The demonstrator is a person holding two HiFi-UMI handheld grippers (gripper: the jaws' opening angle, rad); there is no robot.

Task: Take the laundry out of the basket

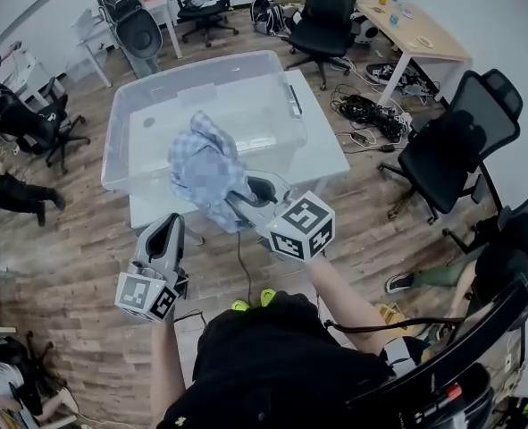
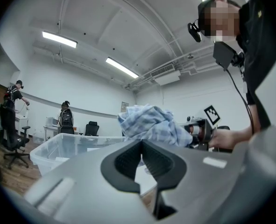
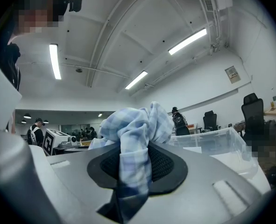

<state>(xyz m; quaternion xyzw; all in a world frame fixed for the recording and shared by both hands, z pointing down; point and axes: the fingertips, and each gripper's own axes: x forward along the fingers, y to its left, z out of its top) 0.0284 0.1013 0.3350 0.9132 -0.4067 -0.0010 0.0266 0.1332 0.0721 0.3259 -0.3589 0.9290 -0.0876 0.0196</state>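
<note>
Holding a blue checked cloth (image 1: 205,170) in the right gripper (image 1: 239,202), I can see the jaws clamped on a twisted strip of it. In the right gripper view that strip runs straight through the pads, with the bulk of the cloth (image 3: 138,122) bunched beyond the tips and a short tail trailing back toward the camera. From the head view the bundle's long axis runs from the jaws up and to the left, toward the clear plastic bin (image 1: 272,86). The cloth is raised above the bin's near rim. I cannot tell whether it hangs over the inside or just outside the wall.

My left gripper (image 1: 169,225) sits lower left, apart from the cloth, jaws pressed together with nothing between them (image 2: 141,158).

The bin rests on a white table (image 1: 328,153), which shows bare surface on its right side. Wood floor lies open between me and the table's near edge. To the right a black office chair (image 1: 460,141) stands near the table corner, with tangled cables (image 1: 367,110) on the floor behind it. A wooden desk (image 1: 415,29) stands further back.
</note>
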